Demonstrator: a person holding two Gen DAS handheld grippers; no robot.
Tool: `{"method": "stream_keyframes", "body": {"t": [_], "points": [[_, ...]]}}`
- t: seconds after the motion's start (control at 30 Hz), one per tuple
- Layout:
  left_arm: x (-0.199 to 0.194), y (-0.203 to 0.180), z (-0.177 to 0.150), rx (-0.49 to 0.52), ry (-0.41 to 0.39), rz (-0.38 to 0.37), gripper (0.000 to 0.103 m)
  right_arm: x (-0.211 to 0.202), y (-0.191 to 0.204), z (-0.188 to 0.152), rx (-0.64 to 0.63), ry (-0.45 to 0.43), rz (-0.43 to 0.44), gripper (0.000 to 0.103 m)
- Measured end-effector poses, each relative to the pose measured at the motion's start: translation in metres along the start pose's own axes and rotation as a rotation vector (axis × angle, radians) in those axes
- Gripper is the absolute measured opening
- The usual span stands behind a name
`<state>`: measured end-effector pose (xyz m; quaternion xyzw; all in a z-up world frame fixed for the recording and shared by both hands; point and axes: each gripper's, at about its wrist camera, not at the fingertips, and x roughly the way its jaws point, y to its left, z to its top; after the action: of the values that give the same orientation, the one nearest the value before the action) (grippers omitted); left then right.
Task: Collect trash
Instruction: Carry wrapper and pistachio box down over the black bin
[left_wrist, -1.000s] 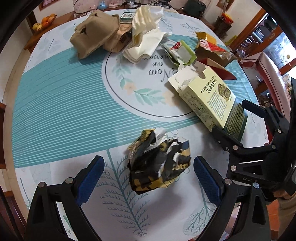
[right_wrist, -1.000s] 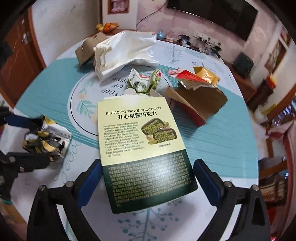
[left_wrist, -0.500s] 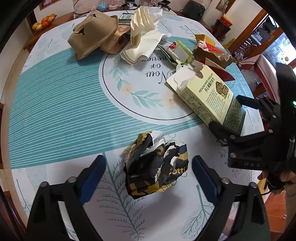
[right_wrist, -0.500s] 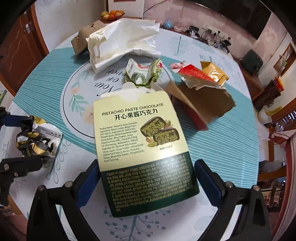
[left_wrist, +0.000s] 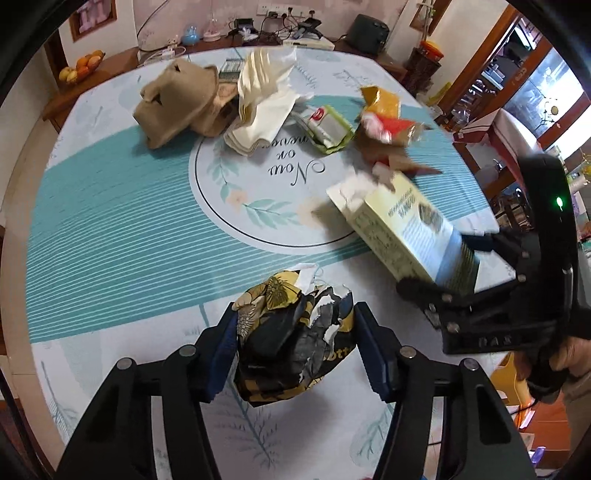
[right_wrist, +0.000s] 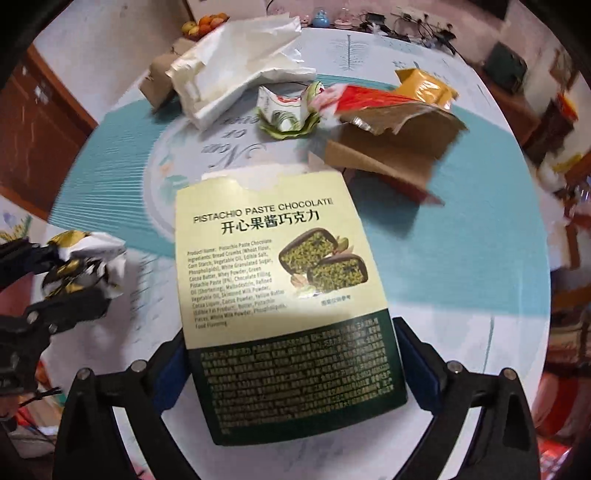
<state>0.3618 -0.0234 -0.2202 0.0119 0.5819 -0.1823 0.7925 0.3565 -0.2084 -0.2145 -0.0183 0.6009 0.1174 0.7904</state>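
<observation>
Black-and-gold crumpled wrapper (left_wrist: 295, 339), torn white edges, between closing left tool (left_wrist: 295, 350)

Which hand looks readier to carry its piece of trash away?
Probably the left: the left gripper is closing with its pads against the crumpled wrapper. The right gripper straddles the chocolate box.

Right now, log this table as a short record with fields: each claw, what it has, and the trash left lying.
left claw: closing around the crumpled black and gold wrapper, pads at its sides
right claw: clamped on the pistachio chocolate box
left lying: brown paper bag, white paper bag, green packet, torn cardboard
surface: round table with teal cloth
</observation>
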Motion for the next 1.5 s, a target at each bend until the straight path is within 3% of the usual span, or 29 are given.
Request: {"method": "stream_keyframes", "body": {"t": [0.17,0.33,0.6,0.9,1.5], "points": [[-0.04,-0.009,-0.017,0.014,-0.036,0.006,0.058,-0.034,0.008,-0.035,0.095,-0.027,0.188,0.096],[-0.079,-0.018,-0.044,-0.017,-0.075,0.005,0.058,-0.069,0.031,-0.071,0.082,-0.057,0.345,0.095],[-0.121,-0.03,-0.114,-0.121,-0.104,0.029,0.058,-0.099,0.055,-0.132,0.046,-0.081,0.358,0.095],[-0.125,-0.04,-0.173,-0.217,-0.106,0.05,0.058,-0.086,0.048,-0.17,0.061,-0.035,0.381,0.095],[-0.107,-0.055,-0.218,-0.239,-0.081,0.072,0.058,-0.057,0.057,-0.202,-0.018,0.026,0.437,0.094]]}}
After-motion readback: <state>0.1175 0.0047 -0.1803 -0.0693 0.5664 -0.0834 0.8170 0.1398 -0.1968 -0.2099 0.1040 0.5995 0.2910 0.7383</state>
